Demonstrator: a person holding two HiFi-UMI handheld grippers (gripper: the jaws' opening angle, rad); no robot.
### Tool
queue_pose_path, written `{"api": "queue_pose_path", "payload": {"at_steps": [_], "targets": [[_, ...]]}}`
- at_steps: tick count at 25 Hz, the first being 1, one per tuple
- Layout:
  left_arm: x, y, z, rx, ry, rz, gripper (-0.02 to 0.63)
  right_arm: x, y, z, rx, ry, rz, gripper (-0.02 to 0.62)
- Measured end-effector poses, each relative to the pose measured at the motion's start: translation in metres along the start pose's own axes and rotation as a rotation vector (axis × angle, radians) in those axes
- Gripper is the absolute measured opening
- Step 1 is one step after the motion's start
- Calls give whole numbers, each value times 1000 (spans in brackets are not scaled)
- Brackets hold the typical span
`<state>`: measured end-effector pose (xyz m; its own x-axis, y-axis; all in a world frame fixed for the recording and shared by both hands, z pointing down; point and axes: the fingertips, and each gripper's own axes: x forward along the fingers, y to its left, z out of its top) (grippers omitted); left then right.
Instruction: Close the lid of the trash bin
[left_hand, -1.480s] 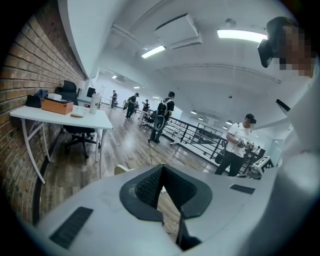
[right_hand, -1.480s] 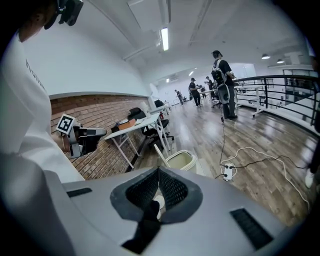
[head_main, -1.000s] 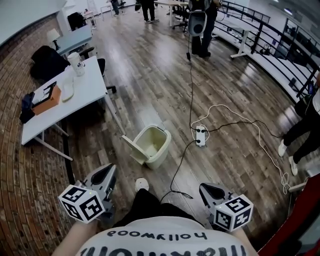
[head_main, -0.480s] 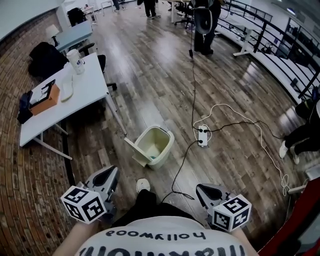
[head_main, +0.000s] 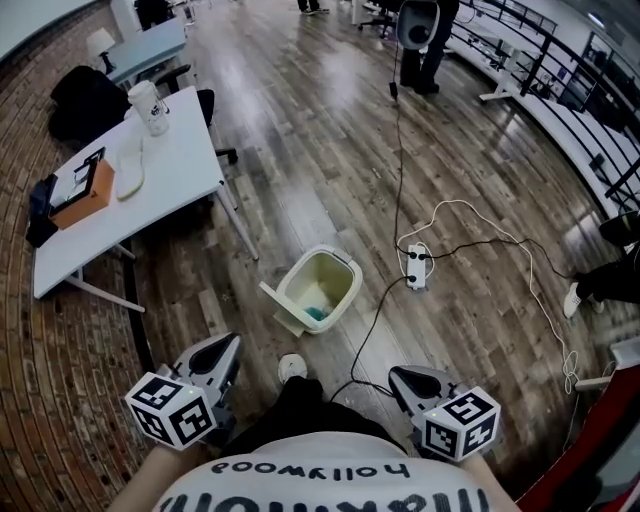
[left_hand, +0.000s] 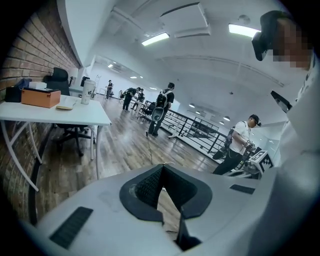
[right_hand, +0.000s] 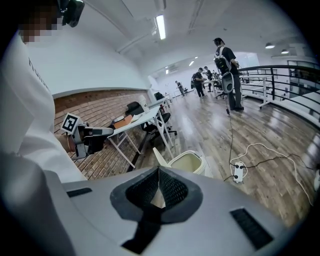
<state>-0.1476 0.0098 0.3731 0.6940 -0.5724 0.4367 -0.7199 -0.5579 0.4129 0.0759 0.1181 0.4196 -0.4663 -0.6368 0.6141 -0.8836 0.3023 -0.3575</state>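
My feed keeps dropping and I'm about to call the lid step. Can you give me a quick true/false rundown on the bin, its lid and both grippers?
1. The trash bin is already closed. False: its lid is open and hangs at the bin's side.
2. The left gripper and the right gripper are both shut with nothing between the jaws. True.
3. The right gripper is touching the lid. False: it is held near the person's body, apart from the bin.
4. In the head view, a power strip lies on the floor to the right of the bin. True.
5. The bin stands on the white table. False: it stands on the wooden floor.
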Motion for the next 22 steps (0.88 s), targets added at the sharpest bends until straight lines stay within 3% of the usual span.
{"api": "queue_pose_path", "payload": {"at_steps": [7,14,18,22], "targets": [[28,49,17,96,90,-11,8,58,4,33,12,63,20,10],[58,96,29,85,183,-83,8,110,11,69,70,95,12,10],[79,115,11,118,259,-142,7,130,8,75,106,108,-13,10],[94,137,-38,148,393,-207,8,144,3,83,147,107,-57,10]]}}
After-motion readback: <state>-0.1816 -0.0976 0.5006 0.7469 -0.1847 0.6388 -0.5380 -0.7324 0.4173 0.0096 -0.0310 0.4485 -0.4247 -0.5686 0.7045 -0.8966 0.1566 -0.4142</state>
